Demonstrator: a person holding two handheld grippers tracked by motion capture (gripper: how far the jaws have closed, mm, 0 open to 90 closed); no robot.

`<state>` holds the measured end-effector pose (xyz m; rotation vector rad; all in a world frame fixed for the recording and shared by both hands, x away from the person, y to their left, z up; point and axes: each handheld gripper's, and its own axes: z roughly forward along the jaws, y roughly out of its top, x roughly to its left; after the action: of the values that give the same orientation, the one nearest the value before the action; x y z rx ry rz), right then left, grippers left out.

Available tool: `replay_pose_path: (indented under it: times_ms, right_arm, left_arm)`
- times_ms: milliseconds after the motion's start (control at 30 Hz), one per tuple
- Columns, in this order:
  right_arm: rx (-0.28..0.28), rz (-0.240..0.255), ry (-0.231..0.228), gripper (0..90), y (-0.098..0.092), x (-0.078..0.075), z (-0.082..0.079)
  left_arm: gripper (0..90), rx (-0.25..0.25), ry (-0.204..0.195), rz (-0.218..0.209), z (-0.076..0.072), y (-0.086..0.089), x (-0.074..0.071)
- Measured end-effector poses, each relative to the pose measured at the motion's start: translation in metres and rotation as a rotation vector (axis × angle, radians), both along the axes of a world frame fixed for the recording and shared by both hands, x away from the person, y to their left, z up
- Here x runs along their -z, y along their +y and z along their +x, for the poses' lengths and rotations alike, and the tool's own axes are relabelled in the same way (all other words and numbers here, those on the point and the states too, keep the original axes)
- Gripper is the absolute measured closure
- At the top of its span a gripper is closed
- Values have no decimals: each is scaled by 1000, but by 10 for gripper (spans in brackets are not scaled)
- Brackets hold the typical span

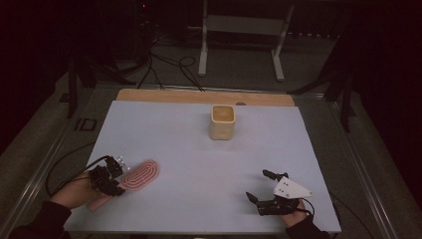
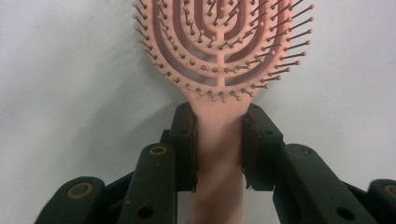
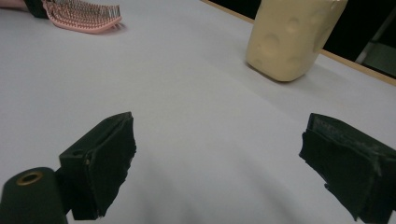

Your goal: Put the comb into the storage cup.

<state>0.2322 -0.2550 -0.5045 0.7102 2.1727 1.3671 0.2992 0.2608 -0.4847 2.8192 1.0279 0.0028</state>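
Note:
A pink hairbrush (image 1: 142,173) lies bristles up at the front left of the white table (image 1: 209,164). My left gripper (image 1: 121,177) is shut on its handle just below the head. In the left gripper view both black pads (image 2: 186,140) press the sides of the pink handle (image 2: 219,186), and the brush head (image 2: 219,42) points away. At the front right my right gripper (image 1: 260,185) rests with its jaws wide open and nothing between them. The right gripper view looks past that gripper (image 3: 217,158) across bare table to the brush (image 3: 84,16) far off.
A cream square cup (image 1: 222,122) stands upright at the back middle of the table, also seen as a dimpled cream cup (image 3: 292,37). A wooden strip (image 1: 199,96) borders the far edge. Cables and a metal stand (image 1: 244,30) lie on the floor beyond.

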Motion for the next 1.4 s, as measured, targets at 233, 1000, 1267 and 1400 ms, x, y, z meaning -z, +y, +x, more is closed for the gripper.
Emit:
replay_pose_path:
  times_ms: [233,1000,1267,1400]
  right_arm:
    - [0,2,0,94,0,0,0]
    - [0,-2,-2,94,0,0,1]
    - [-1,-1,-2,94,-1,0,1]
    - [0,1,-2,94,0,0,1]
  left_arm:
    - [697,-9,0,-5,1,0,-1]
    - [698,-40,-181,-185,4,-24,-35]
    - [698,-62,-219,-272,9,-30,-44]
    - [698,-52,-249,-287,10,-40,-47]
